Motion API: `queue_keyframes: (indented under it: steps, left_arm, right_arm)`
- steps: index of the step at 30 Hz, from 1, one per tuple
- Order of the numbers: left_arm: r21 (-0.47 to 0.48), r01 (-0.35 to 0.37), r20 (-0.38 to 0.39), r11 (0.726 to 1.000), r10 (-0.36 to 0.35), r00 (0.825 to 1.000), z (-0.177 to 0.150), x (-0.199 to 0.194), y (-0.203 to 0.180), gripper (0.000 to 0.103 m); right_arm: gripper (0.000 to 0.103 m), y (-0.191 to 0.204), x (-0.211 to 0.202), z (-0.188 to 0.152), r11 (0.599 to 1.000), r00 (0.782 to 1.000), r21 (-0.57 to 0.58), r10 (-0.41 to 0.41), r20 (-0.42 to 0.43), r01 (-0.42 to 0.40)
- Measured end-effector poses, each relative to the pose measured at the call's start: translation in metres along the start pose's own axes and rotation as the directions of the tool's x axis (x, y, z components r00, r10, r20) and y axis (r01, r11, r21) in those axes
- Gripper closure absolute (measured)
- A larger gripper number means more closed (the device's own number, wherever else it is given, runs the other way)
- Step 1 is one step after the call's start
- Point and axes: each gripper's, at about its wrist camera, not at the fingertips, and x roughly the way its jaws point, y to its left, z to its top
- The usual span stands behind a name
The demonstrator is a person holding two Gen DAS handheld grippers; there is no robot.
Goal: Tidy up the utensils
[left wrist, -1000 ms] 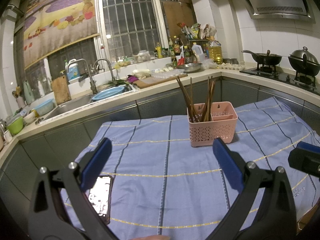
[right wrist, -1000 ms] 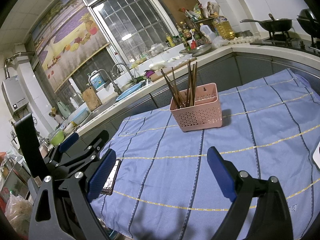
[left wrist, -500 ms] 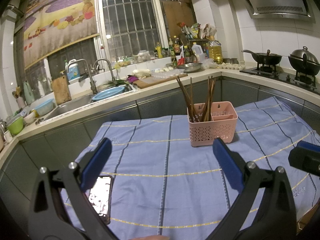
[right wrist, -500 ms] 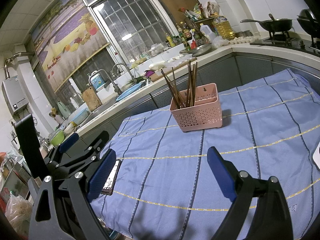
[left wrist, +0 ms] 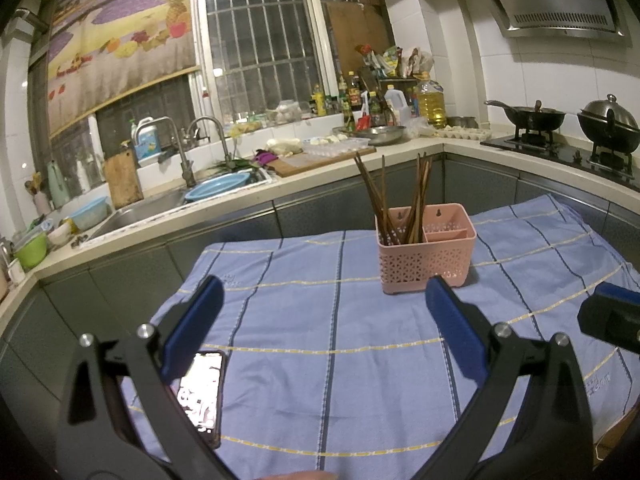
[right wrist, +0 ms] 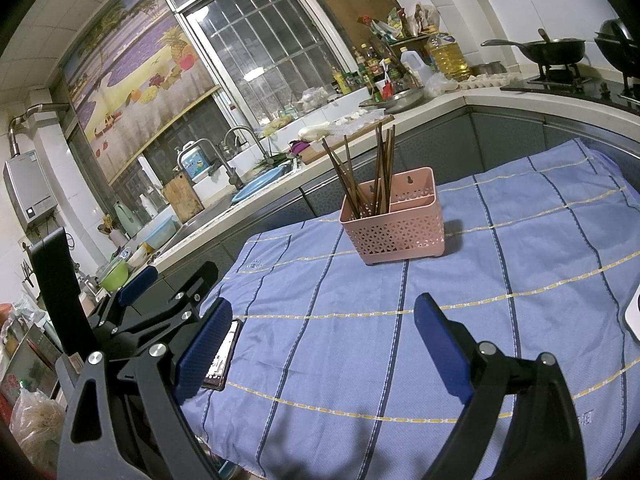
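A pink perforated utensil basket (left wrist: 427, 251) (right wrist: 396, 220) stands on the blue striped tablecloth (left wrist: 332, 332) (right wrist: 500, 272). Several dark wooden chopsticks (left wrist: 400, 196) (right wrist: 368, 172) lean upright in its left compartment; the right compartment looks empty. My left gripper (left wrist: 324, 320) is open, well short of the basket, nothing between its blue pads. My right gripper (right wrist: 322, 332) is open too, also short of the basket. The left gripper (right wrist: 160, 292) shows at the left of the right wrist view, and a part of the right gripper (left wrist: 612, 316) at the right edge of the left wrist view.
A phone (left wrist: 200, 392) (right wrist: 222, 354) with a lit screen lies on the cloth near its left front edge. A white object (right wrist: 634, 314) pokes in at the right edge. Behind runs a counter (left wrist: 248, 196) with a sink, bottles and a stove with pans (left wrist: 560, 120).
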Motion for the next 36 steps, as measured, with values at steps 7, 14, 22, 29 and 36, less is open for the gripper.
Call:
queue_keyframes:
  steps: [7,14,22,29,36]
  left_arm:
    - [0.001,0.000,0.000,1.000,0.000,1.000,0.0003,-0.0004,-0.0001,0.006]
    - [0.003,0.000,0.000,1.000,0.000,1.000,0.0004,-0.0001,-0.0002,0.006]
    - [0.003,0.001,-0.001,1.000,-0.001,1.000,0.0003,-0.0005,-0.0006,0.006]
    - [0.005,0.000,-0.002,1.000,0.000,1.000,0.0008,-0.0007,-0.0014,0.006]
    - [0.005,0.002,-0.002,1.000,-0.002,1.000,0.0003,-0.0010,-0.0020,0.006]
  right_arm:
    - [0.012,-0.0024,0.0001,0.0012,1.000,1.000,0.000,0.000,-0.001,0.000]
    - [0.012,-0.0010,0.0003,0.0009,1.000,1.000,0.002,0.000,-0.002,0.000]
    - [0.012,-0.0034,0.0003,0.0023,1.000,1.000,0.001,0.000,-0.001,0.000]
    - [0.012,-0.0019,0.0004,0.0022,1.000,1.000,0.003,0.000,-0.001,0.000]
    - [0.012,-0.0036,0.0005,0.0033,1.000,1.000,0.002,0.001,-0.002,-0.001]
